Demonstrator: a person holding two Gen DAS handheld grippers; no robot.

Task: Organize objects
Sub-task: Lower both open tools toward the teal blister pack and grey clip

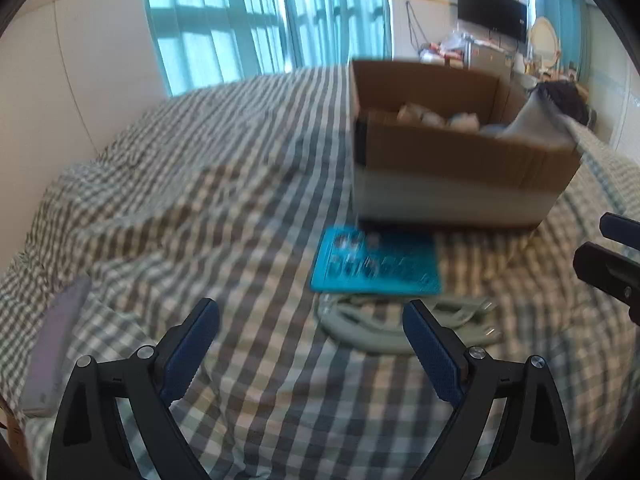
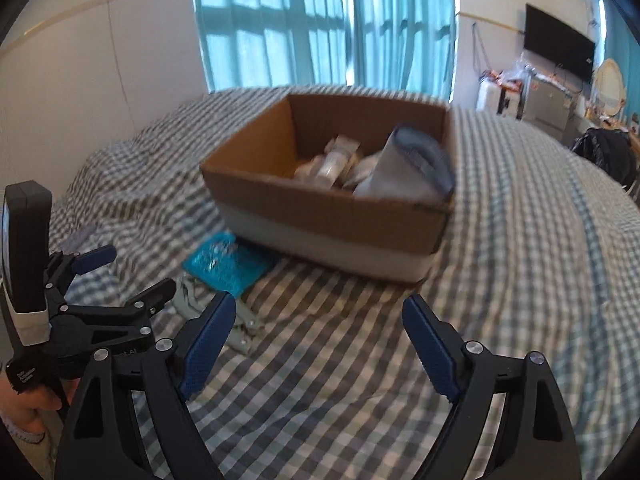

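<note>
Both claws, left gripper [image 1: 311,322] and right gripper [image 2: 319,318], gape empty; teal blister pack [image 1: 376,264] and grey cable [image 1: 360,320] ahead, cardboard box [image 1: 460,164] beyond.

Daylight through the teal curtains [image 1: 224,28] ahead, motion blur on the cardboard box [image 2: 320,208] (contents smeared), dark fisheye corners, soft shadows on the bed [image 1: 200,184]

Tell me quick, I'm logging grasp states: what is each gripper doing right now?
Left gripper: open, holding nothing, above the checked bedspread.
Right gripper: open, holding nothing, pointed toward the cardboard box.
</note>
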